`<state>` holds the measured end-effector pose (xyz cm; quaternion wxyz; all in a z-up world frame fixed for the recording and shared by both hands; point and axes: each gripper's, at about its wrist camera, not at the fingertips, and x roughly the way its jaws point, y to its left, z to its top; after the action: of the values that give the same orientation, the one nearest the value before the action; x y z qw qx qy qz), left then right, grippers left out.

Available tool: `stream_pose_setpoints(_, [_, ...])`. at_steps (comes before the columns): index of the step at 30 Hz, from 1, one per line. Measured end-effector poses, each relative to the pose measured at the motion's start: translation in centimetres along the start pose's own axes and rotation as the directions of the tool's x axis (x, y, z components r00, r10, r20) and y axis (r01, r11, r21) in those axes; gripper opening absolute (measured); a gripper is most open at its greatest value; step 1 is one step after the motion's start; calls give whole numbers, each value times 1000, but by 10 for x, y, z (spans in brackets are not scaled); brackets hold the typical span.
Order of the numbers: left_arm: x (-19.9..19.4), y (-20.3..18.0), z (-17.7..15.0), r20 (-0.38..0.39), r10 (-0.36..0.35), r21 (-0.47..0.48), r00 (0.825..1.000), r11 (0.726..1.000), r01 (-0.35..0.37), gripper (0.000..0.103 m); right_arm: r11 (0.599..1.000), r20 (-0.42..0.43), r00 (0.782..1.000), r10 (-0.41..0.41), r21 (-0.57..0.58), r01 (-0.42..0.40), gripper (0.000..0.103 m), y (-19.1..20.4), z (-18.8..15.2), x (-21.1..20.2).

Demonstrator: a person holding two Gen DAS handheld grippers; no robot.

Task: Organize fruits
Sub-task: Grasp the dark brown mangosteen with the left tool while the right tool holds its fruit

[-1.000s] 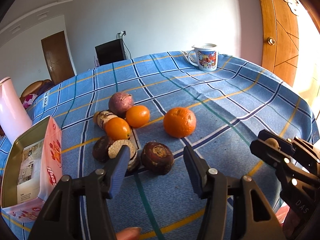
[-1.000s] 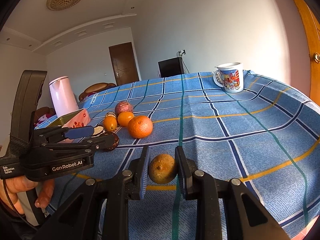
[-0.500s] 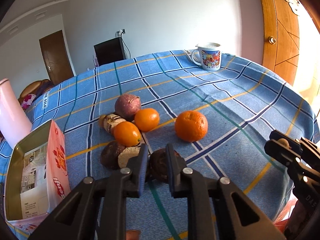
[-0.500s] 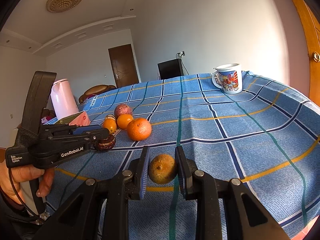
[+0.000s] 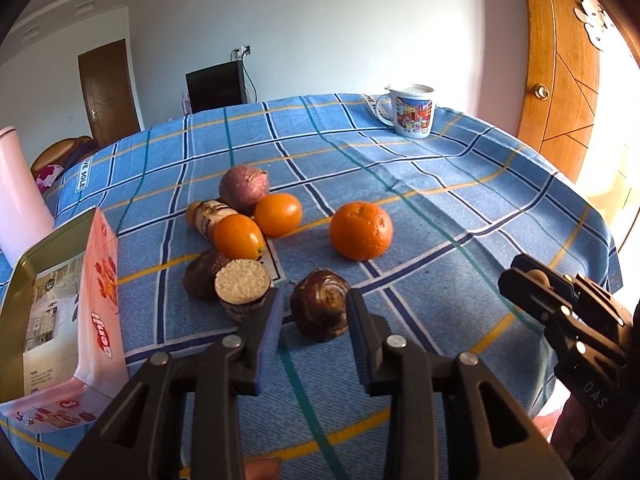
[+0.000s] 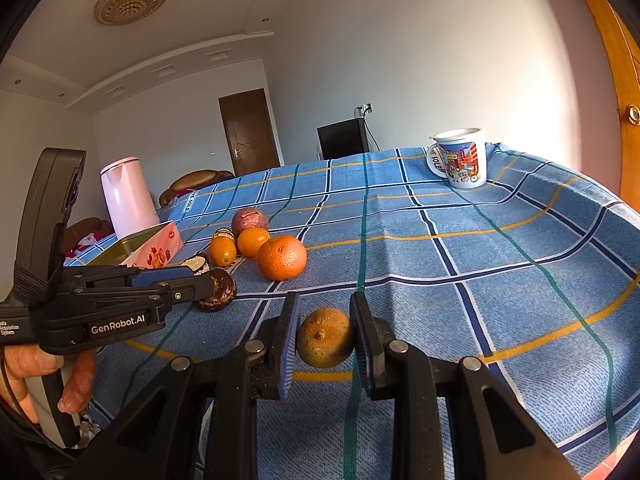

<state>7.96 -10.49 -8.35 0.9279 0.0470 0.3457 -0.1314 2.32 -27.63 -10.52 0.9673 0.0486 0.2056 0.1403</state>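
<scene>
The left gripper [image 5: 314,320], jaws opening around the dark brown round fruit [image 5: 320,309], may let it roll into the cut-faced brown fruit [image 5: 243,290] (the right gripper [image 6: 325,338] clamps a dull yellow-brown citrus [image 6: 325,337]).

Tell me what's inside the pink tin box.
The pink tin box lies on its side, showing a printed paper leaflet against its gold interior. No fruit is visible inside; its far corners are hidden by the wall.

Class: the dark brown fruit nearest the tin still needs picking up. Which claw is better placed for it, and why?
Left. The left claw already brackets the dark brown fruit, its jaws opening beside it. The right claw is shut on a dull orange fruit.
</scene>
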Motion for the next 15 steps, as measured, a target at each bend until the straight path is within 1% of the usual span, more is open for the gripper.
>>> stream_pose_setpoints(1, [3,-1,0,-10,-4,2,1000,1000,4,45,1000,-2,1000,0,2,0,27,0,-1,1])
stream_pose_setpoints(4, [18,-9,2,-47,-7,24,999,1000,8,46,1000,-6,1000,4,2,-4,27,1,-2,3])
stream_pose_setpoints(6, [25,-11,3,-63,0,24,998,1000,1,43,1000,-10,1000,7,-2,-7,27,2,-3,3])
stream_pose_setpoints(7, [25,-11,4,-62,-2,22,998,1000,3,39,1000,-8,1000,5,-5,-5,27,3,-3,3])
stream_pose_setpoints(8, [24,-11,4,-57,-4,23,998,1000,6,39,1000,-7,1000,4,-6,-5,27,2,-3,3])
stream_pose_setpoints(11, [17,-6,4,-28,21,23,999,1000,-20,39,1000,-7,1000,4,-8,-5,27,2,-1,4])
stream_pose_setpoints(13, [7,0,5,-9,8,7,1000,1000,-8,39,1000,-8,1000,8,-18,-8,27,5,1,5])
stream_pose_setpoints(15, [-6,7,5,25,19,4,1000,1000,-19,39,999,-11,1000,18,-32,-19,27,10,5,8])
